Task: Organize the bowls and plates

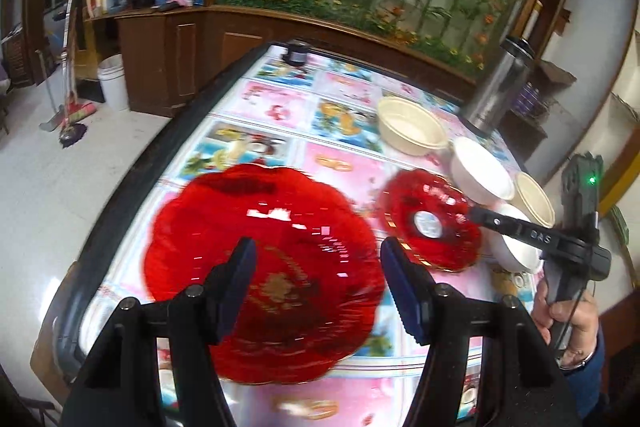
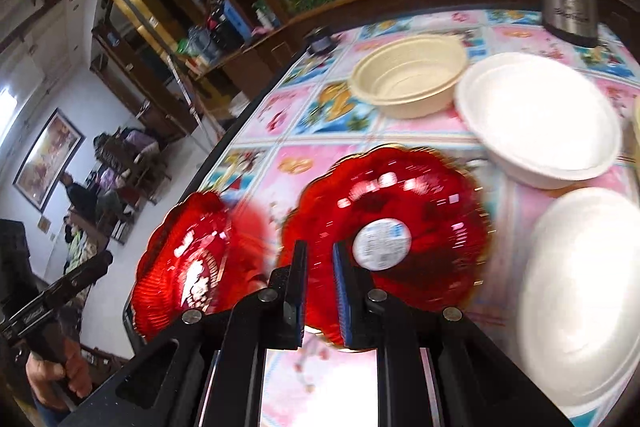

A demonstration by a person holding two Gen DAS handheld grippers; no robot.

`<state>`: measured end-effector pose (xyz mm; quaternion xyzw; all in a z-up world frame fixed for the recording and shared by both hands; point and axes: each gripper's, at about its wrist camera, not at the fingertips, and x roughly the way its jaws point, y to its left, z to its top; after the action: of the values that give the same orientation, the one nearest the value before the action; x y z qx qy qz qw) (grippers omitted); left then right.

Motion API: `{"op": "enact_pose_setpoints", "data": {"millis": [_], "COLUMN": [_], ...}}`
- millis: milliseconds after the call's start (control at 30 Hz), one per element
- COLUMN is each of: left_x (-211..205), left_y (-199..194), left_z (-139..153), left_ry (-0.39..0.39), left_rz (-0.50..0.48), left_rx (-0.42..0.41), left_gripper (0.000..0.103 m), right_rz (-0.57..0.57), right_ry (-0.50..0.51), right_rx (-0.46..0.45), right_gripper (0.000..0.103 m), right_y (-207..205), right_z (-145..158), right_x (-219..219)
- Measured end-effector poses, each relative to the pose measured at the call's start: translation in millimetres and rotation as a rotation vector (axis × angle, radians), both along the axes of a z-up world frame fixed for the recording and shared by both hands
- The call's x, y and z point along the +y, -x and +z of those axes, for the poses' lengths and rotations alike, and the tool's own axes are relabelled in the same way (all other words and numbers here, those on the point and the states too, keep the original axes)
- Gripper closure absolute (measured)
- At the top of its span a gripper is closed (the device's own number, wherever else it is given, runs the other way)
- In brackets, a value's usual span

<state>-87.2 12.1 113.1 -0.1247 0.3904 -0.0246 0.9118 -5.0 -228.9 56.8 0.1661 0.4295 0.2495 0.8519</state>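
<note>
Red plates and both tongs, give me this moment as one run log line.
left tongs: open, empty, above large red plate | right tongs: shut on small red plate, tilted | bowls: on table

Red scalloped plates (image 1: 264, 267), bowls (image 1: 412, 123) beyond

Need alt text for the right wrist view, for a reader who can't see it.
The right gripper clamps the rim of a red scalloped plate with a round sticker, lifted above a cartoon-print tablecloth. A second red plate sits left; a beige bowl and white bowls beyond.
</note>
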Motion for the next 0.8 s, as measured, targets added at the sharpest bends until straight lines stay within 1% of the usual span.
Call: {"op": "enact_pose_setpoints", "data": {"millis": [167,333,467,567,633,700,767,800], "left_x": [-32.6,-62.4,-76.7,-88.0,-93.2,-96.4,-101.2,-102.5], "left_y": [-21.0,-56.1,-86.3,-112.8,-129.7,-138.5,-144.5,-146.7], "left_z": [-3.0,-12.4,-21.0,-33.1,-43.8,-51.8,-57.7,-60.0], "left_ry": [0.0,0.022,0.045,0.039,0.02,0.018,-0.011,-0.012], "left_rz": [-0.048,-0.082,-0.092,-0.101,-0.086,-0.08,-0.076,-0.08], "left_rx": [0.019,0.044,0.072,0.119,0.15,0.171,0.183,0.188], "left_gripper": [0.04,0.04,0.04,0.04,0.04,0.04,0.04,0.04], "right_rz": [-0.05,-0.08,-0.115,-0.128,-0.135,-0.147,-0.166,-0.174], "right_ry": [-0.009,-0.003,0.009,0.013,0.016,0.033,0.055,0.065], "right_rx": [-0.013,0.0,0.0,0.011,0.029,0.041,0.051,0.057], "right_gripper": [0.088,0.088,0.088,0.088,0.088,0.088,0.088,0.088], "right_y": [-6.9,-11.4,-12.8,-14.2,-16.9,-18.6,-20.6,-20.6], "right_z": [-3.0,-7.9,-8.5,-11.0,-14.7,-17.1,-19.0,-19.8], "right_x": [-25.9,-40.2,-48.5,-52.1,-53.8,-55.1,-57.3,-58.0]}}
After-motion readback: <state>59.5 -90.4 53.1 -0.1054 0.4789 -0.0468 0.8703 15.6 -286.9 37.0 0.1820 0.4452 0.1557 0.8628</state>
